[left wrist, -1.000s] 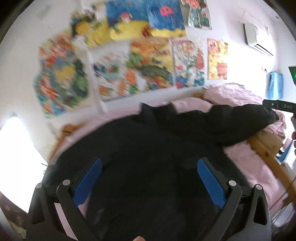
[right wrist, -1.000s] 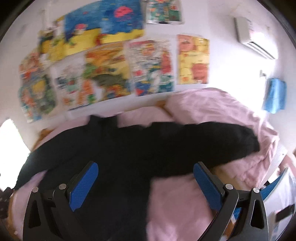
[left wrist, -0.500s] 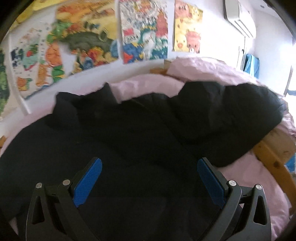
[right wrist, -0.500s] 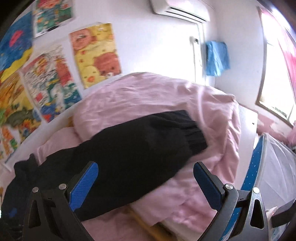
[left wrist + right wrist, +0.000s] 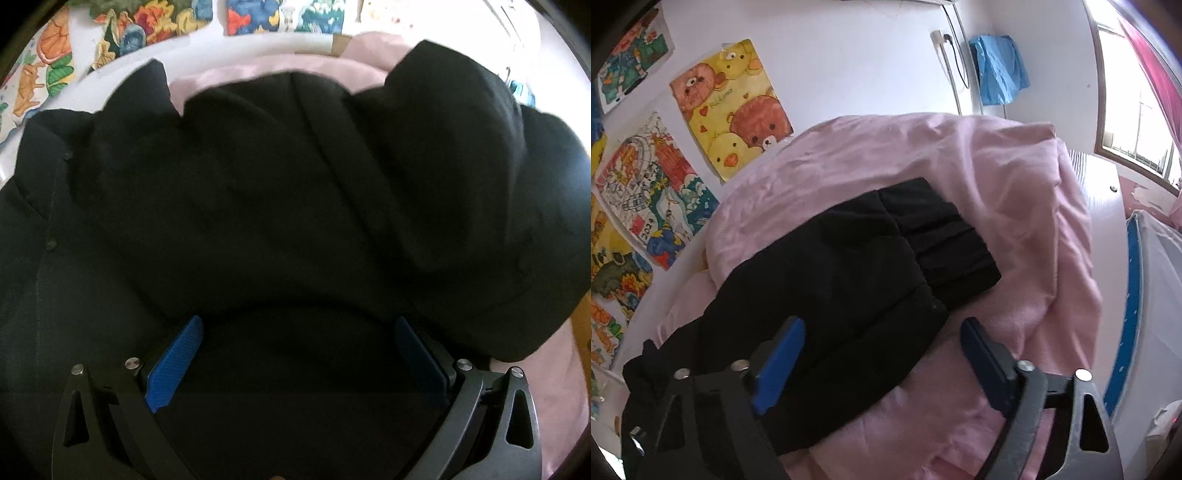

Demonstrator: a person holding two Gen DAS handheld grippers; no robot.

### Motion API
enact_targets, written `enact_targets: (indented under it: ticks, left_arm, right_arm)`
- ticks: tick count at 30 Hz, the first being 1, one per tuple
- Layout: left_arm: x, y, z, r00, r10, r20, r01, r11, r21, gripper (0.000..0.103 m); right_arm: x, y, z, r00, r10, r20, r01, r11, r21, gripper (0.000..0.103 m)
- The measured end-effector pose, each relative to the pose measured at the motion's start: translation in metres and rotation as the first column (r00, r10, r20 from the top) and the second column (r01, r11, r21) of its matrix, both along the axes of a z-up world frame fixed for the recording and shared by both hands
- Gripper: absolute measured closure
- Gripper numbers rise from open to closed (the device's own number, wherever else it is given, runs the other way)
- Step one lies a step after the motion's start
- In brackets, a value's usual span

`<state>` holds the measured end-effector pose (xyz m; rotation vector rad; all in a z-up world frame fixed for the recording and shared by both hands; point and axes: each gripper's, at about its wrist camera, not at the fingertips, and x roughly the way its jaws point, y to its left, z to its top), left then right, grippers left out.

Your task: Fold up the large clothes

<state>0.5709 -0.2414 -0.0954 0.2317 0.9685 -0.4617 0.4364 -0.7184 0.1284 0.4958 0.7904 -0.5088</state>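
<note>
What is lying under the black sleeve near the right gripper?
The black sleeve lies on the rumpled pink bedding, which shows on both sides of it. What the bedding covers directly beneath the sleeve cannot be seen.

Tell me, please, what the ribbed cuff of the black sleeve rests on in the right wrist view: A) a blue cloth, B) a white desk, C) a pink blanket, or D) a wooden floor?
C: the cuff of the black jacket lies on the bunched pink blanket, while the blue cloth hangs on the wall behind it.
</note>
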Motion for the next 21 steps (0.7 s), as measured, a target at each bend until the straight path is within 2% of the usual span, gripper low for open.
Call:
enact_targets:
  ticks: [2, 4, 7, 9, 11, 14, 16, 19, 21]
  left_arm:
    - [0.0, -0.001, -0.008, 1.0, -0.003, 0.013, 0.002, 1.0, 0.022, 0.001]
    - [0.002, -0.002, -0.018, 1.0, -0.003, 0.015, 0.002, 0.999, 0.044, 0.001]
    - [0.006, 0.003, -0.023, 1.0, 0.001, -0.009, 0.0, 0.999, 0.038, 0.001]
    - [0.008, 0.014, -0.019, 0.999, 0.024, -0.024, -0.024, 0.999, 0.022, 0.001]
    - [0.01, 0.032, -0.012, 0.997, 0.06, -0.043, -0.061, 0.998, -0.023, 0.001]
    - [0.009, 0.078, 0.007, 0.99, 0.124, -0.069, -0.133, 0.98, -0.15, 0.001]
    - [0.011, 0.102, 0.017, 0.985, 0.15, -0.087, -0.165, 0.964, -0.207, 0.001]
    - [0.012, 0.151, 0.035, 0.971, 0.196, -0.137, -0.231, 0.919, -0.321, 0.001]
    - [0.011, 0.186, 0.048, 0.962, 0.223, -0.158, -0.267, 0.89, -0.37, 0.001]
  right_arm:
    - [0.003, 0.001, -0.002, 1.0, -0.004, 0.006, 0.004, 1.0, -0.008, 0.036]
    - [0.006, 0.005, -0.001, 1.0, -0.002, 0.005, 0.002, 0.999, -0.033, 0.039]
    - [0.009, 0.013, 0.0, 1.0, 0.005, 0.015, -0.004, 0.997, -0.076, 0.055]
    - [0.008, 0.019, 0.004, 0.999, 0.007, 0.049, -0.003, 0.996, -0.092, 0.077]
    - [0.004, 0.027, 0.011, 0.993, 0.033, 0.111, -0.021, 0.994, -0.103, 0.089]
    - [0.0, 0.046, 0.026, 0.979, 0.081, 0.187, -0.05, 0.985, -0.166, 0.092]
    - [-0.004, 0.067, 0.042, 0.961, 0.144, 0.236, -0.087, 0.967, -0.238, 0.092]
    - [-0.004, 0.11, 0.063, 0.923, 0.27, 0.276, -0.163, 0.92, -0.355, 0.092]
    - [-0.004, 0.148, 0.073, 0.884, 0.374, 0.28, -0.231, 0.871, -0.435, 0.092]
